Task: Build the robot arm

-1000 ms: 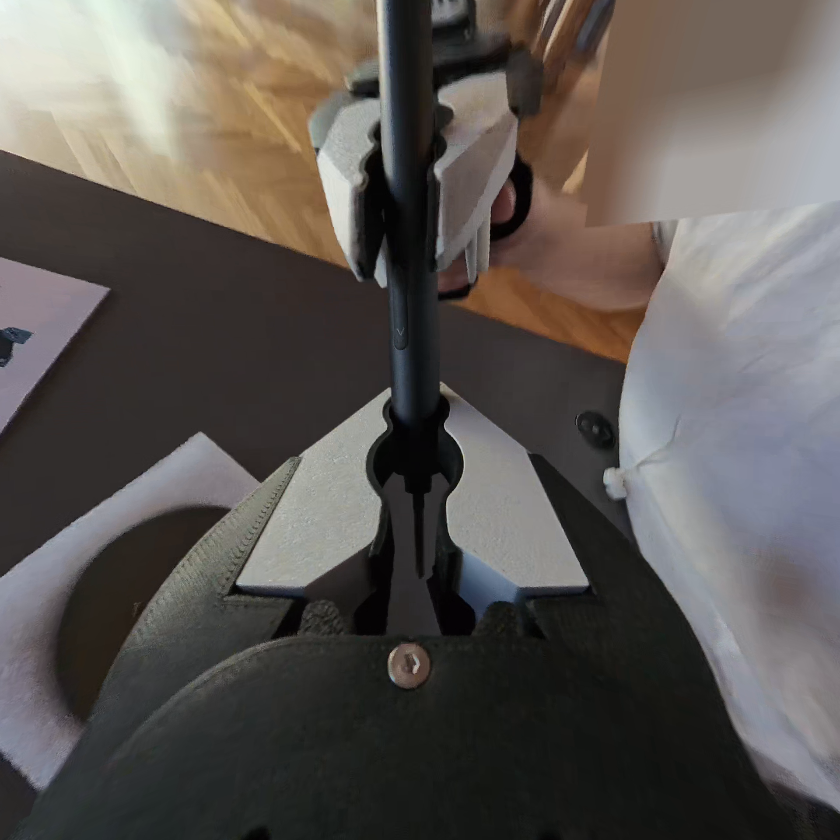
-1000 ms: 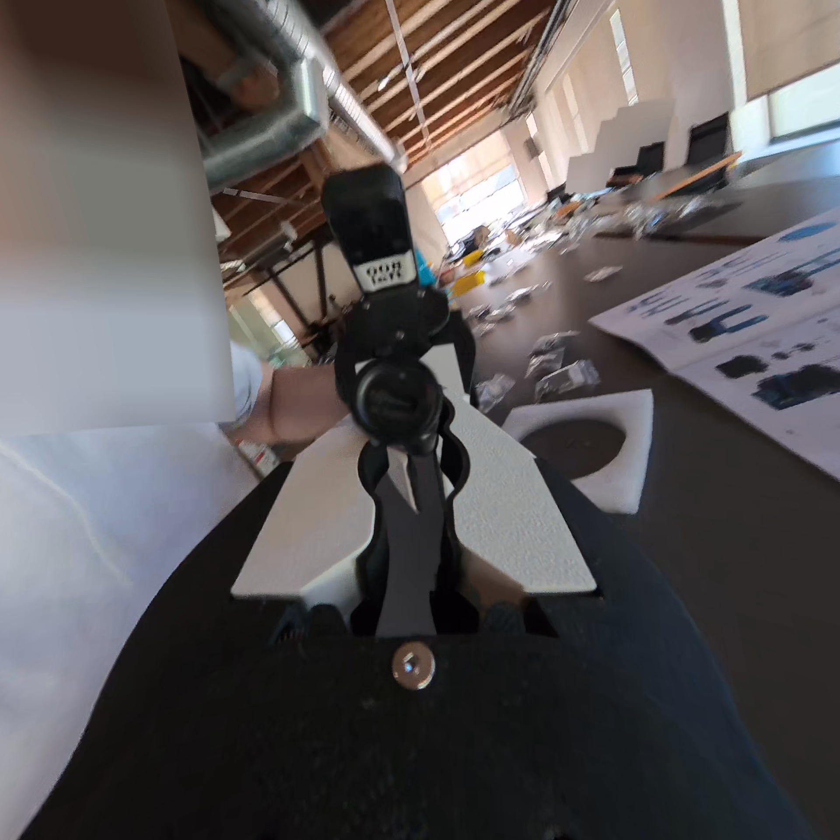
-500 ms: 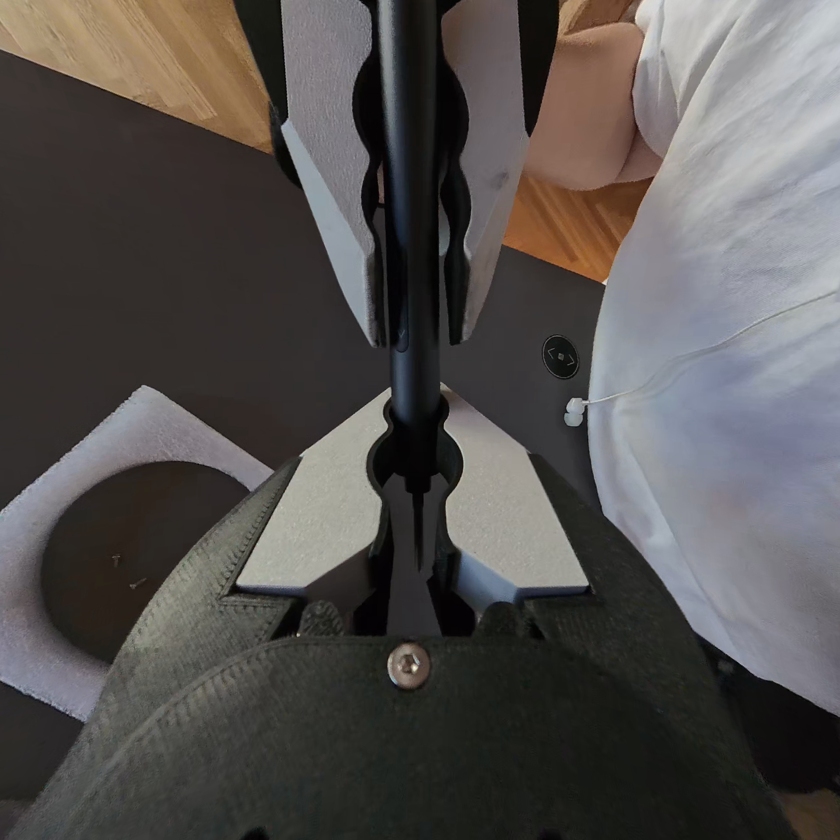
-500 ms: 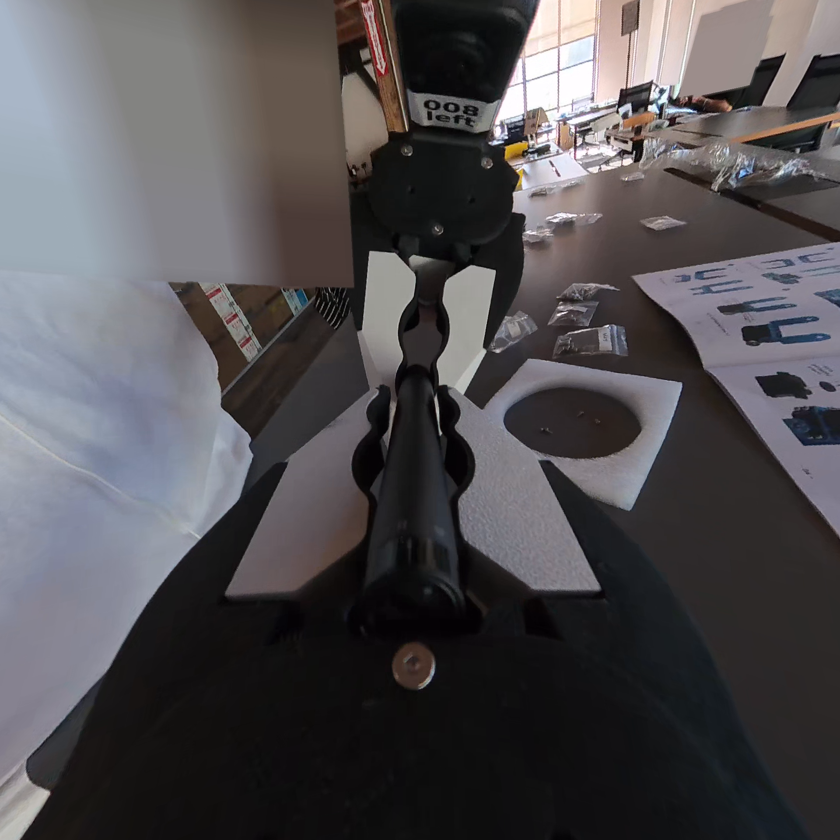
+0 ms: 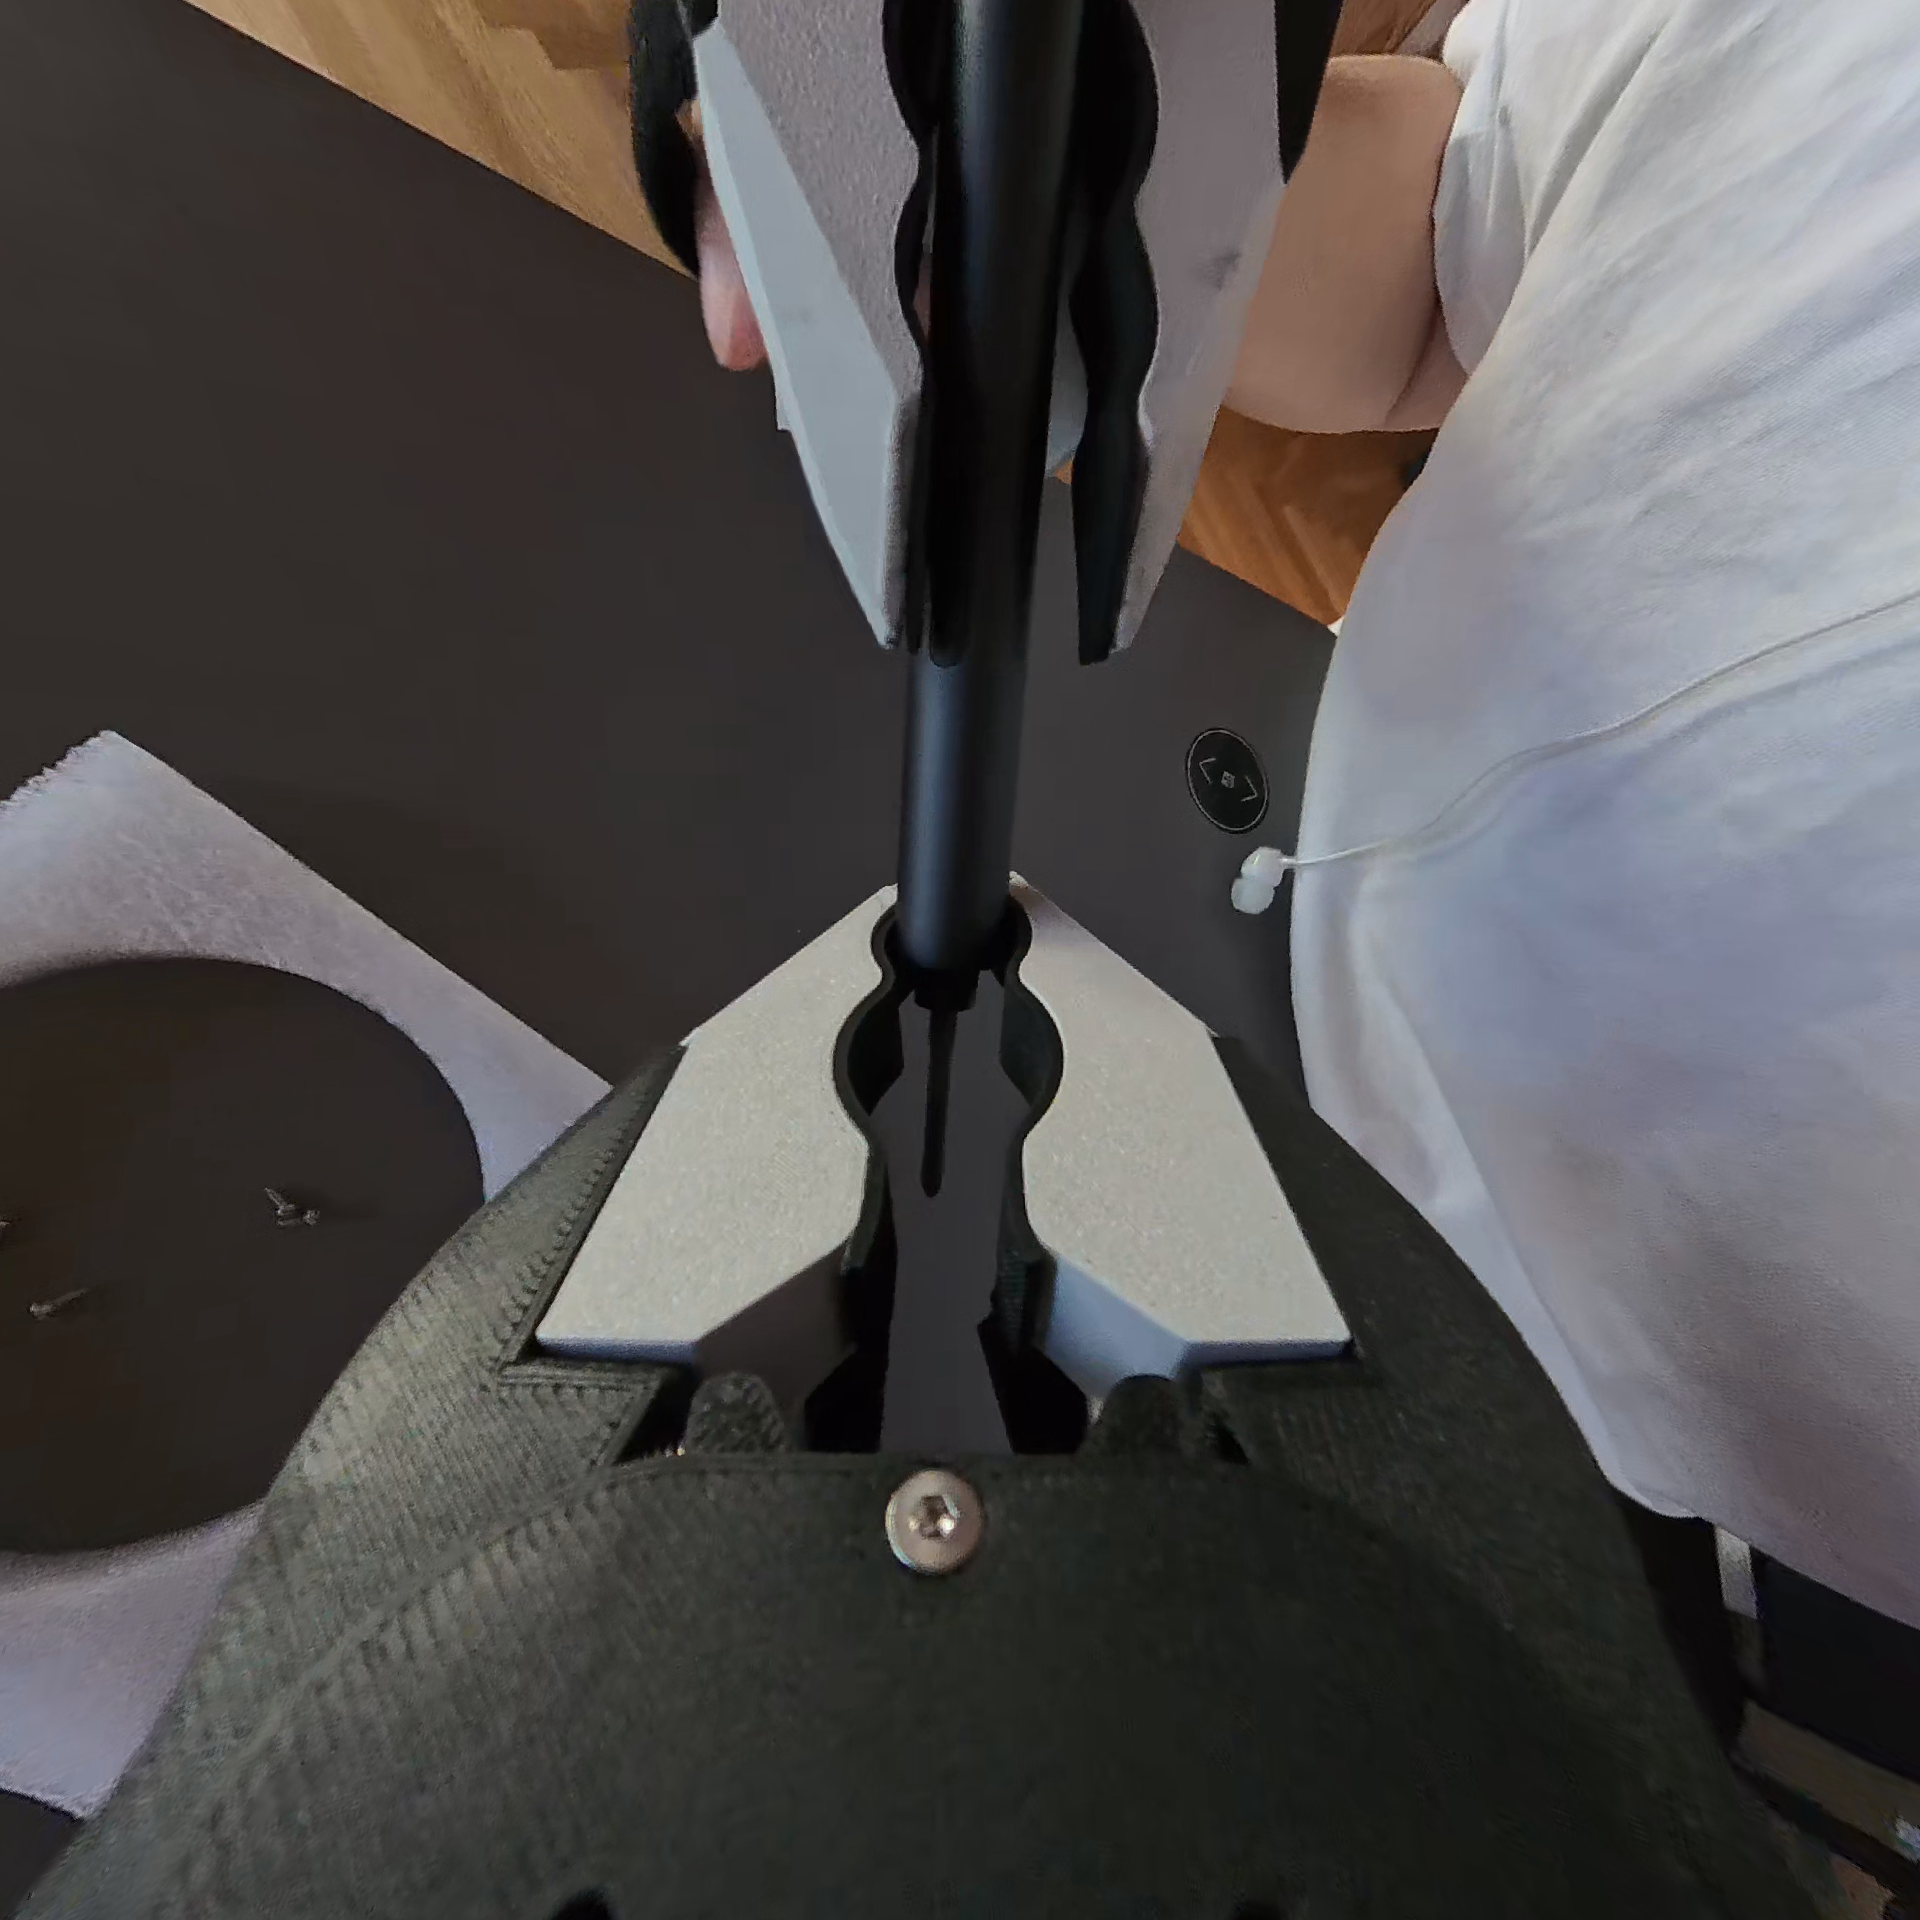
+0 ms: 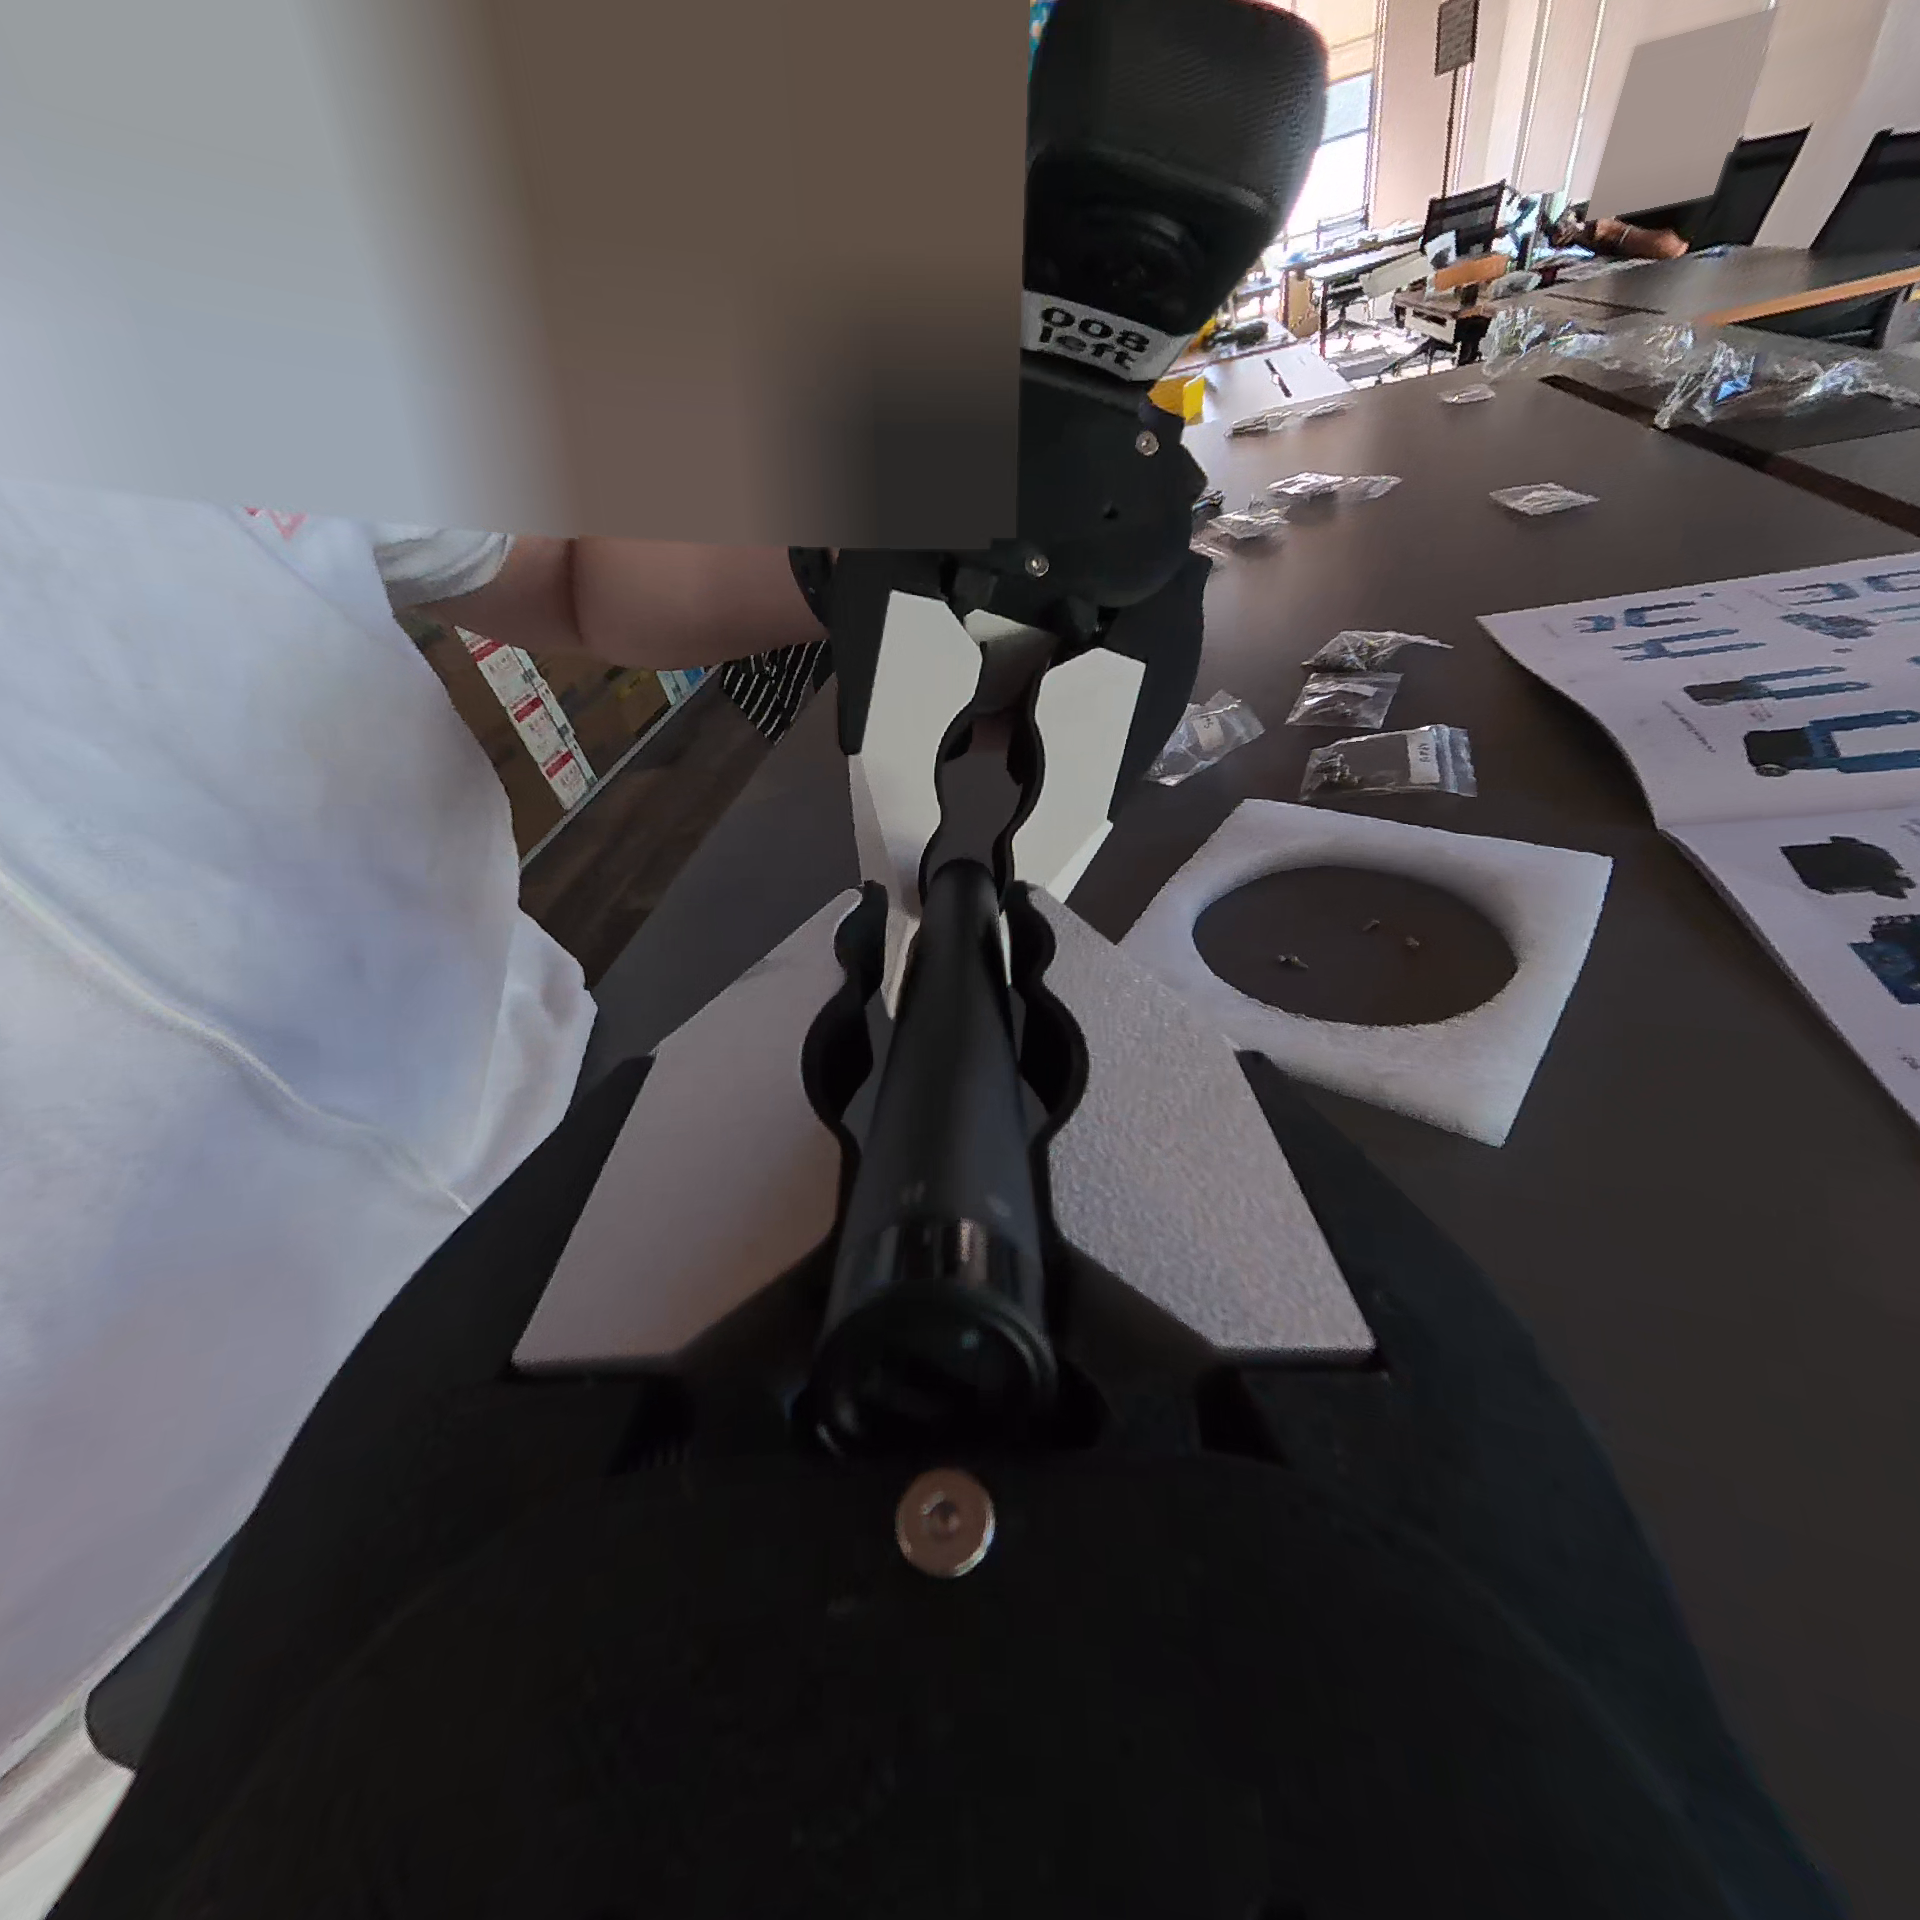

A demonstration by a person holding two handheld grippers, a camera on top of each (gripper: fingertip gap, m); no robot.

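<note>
Since half a second ago the driver (image 5: 961, 790) has drawn back out of the left gripper (image 5: 951, 914). Its collar, then deep in the wide notch, now sits in the foremost notch at the fingertips, and the right gripper (image 6: 940, 899) has come closer.

The right jaws are closed on the barrel, which lies along the whole length of the fingers, with the butt almost against that gripper's body. The left jaws stand a barrel's width apart around the nose. I cannot tell whether they press on it.

The driver is held in the air between the two grippers, over the desk (image 5: 416, 520) near the edge where the person stands. It is beside the foam (image 6: 1351, 1060), which lies close to that edge.

Its long axis runs straight from one gripper to the other, in line with both sets of fingers. The bit (image 5: 932, 1101) points into the left gripper toward its camera, and the butt points toward the right one.

As I judge it, the left hold is shallow. A small pull apart or a twist could slip the nose from that notch. The right grip sits well back, so the front could then droop. The bare bit also lies between the left pads and could scrape them.
</note>
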